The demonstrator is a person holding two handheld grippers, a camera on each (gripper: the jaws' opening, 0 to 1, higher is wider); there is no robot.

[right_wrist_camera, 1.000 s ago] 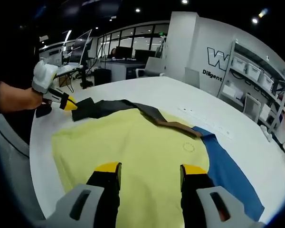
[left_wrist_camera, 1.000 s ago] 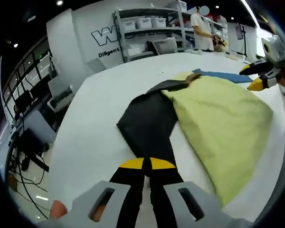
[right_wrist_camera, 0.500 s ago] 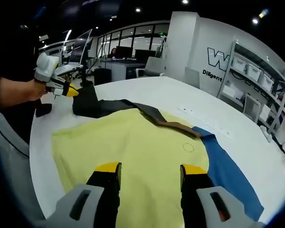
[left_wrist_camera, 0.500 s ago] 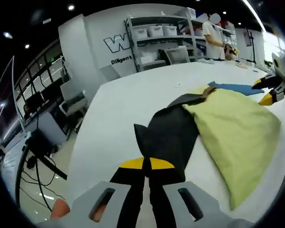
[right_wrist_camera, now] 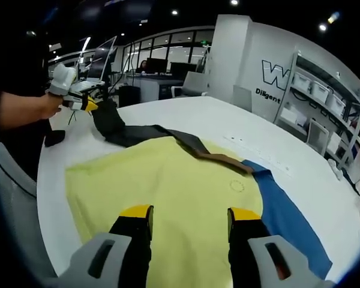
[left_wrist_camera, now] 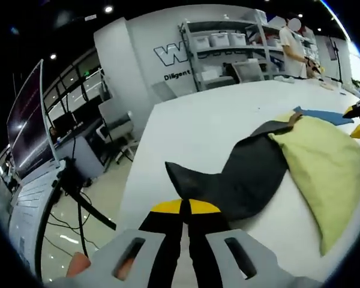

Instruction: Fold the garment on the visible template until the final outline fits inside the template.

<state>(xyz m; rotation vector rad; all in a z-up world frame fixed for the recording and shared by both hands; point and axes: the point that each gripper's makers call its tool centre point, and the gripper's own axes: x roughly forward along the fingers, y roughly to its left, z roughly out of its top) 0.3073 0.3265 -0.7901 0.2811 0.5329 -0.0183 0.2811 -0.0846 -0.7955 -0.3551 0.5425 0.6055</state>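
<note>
two hand-held grippers work over a round white table (right_wrist_camera: 186, 117) in a large room with shelving and desks; in the left gripper view, the left hand-held gripper (left_wrist_camera: 185, 207) has its yellow-tipped jaws pressed together on the end of a black sleeve (left_wrist_camera: 240, 177), which rises off the table toward the jaws; the sleeve belongs to a garment (left_wrist_camera: 324, 168) whose yellow-green body lies flat on the table to the right, with a strip of blue fabric (left_wrist_camera: 327, 113) showing at its far edge; a person (left_wrist_camera: 297, 39) stands by metal shelves (left_wrist_camera: 228, 48) in the background; a white wall (left_wrist_camera: 144, 66) carries dark lettering.

in the right gripper view, the right hand-held gripper (right_wrist_camera: 192, 217) hangs over the yellow-green body of the garment (right_wrist_camera: 168, 192) with its jaws spread apart and nothing between them; whether the tips touch the cloth cannot be told; the black sleeve (right_wrist_camera: 117, 127) runs from the garment's far left corner up to the left hand-held gripper (right_wrist_camera: 90, 105), held by a hand (right_wrist_camera: 45, 108) above the table edge; a brown band (right_wrist_camera: 213, 153) crosses the garment's top; the blue fabric (right_wrist_camera: 288, 222) lies along its right side; a small dark object (right_wrist_camera: 54, 138) sits near the table's left rim.
</note>
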